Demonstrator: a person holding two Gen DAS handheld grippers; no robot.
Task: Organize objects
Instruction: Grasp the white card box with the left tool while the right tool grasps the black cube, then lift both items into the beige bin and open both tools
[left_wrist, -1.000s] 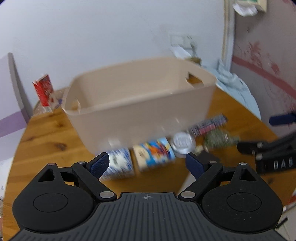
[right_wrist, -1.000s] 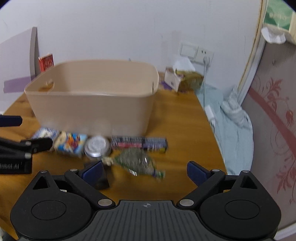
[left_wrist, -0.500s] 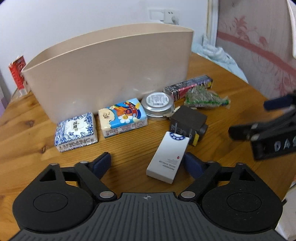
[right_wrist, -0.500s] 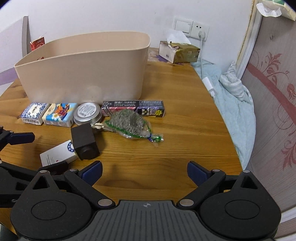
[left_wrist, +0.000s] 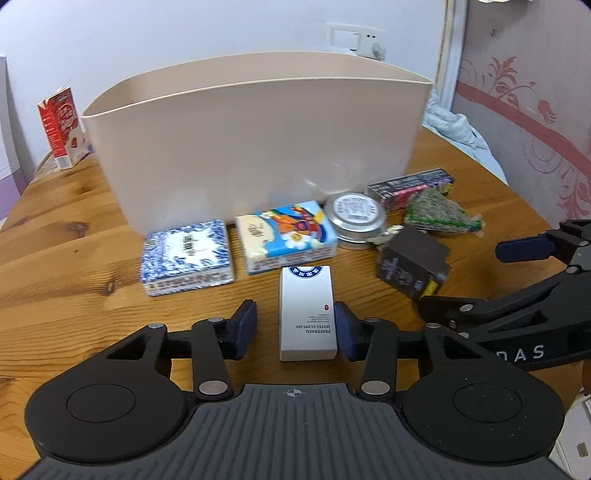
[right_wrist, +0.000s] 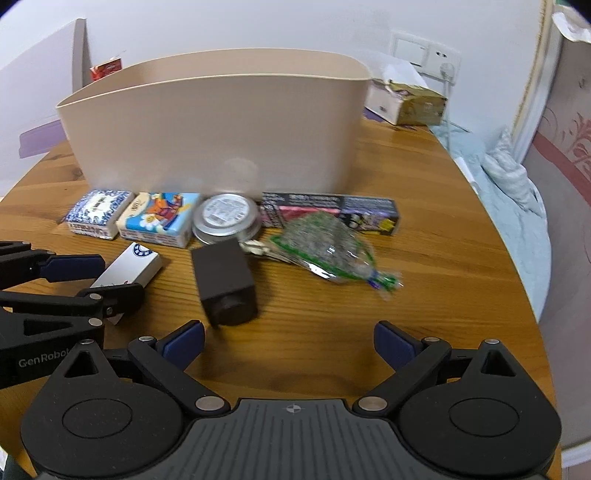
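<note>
the left gripper (left_wrist: 295, 328) sat low over the round wooden table (left_wrist: 74, 258), its jaws apart around a small white cardboard box (left_wrist: 307, 314), right pad touching it, left pad not. behind it stood a big beige plastic bin (left_wrist: 258, 129).

the right gripper (right_wrist: 288, 341) was wide open, holding nothing. a dark brown cube box (right_wrist: 225, 284) lay just ahead, near its left finger.
</note>
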